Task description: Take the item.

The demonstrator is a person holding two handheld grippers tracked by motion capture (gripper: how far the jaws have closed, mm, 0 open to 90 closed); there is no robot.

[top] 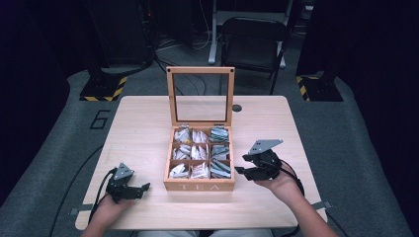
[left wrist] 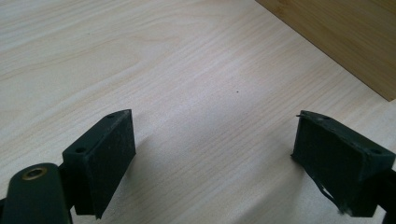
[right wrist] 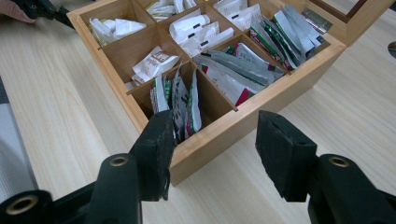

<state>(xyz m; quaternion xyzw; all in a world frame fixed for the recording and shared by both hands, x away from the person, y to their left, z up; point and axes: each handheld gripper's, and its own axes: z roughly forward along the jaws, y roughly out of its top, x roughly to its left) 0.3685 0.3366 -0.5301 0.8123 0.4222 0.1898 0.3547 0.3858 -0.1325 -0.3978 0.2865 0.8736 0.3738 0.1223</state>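
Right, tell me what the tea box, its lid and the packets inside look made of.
Tea box: light wood, possibly bamboo, with visible grain and a matte finish. Lid: the same wood as a frame around a clear pane, glass or plastic. Packets: thin printed sachets; some look like paper, others have a slight foil sheen.

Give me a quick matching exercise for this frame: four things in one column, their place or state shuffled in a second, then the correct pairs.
Things:
1. tea box lid
2. left gripper
3. right gripper
4. chair

Places or states:
A. on the floor beyond the table
B. open, low over bare tabletop left of the tea box
C. standing upright, open
D. open, beside the tea box's right wall

Pairs: 1-C, 2-B, 3-D, 4-A
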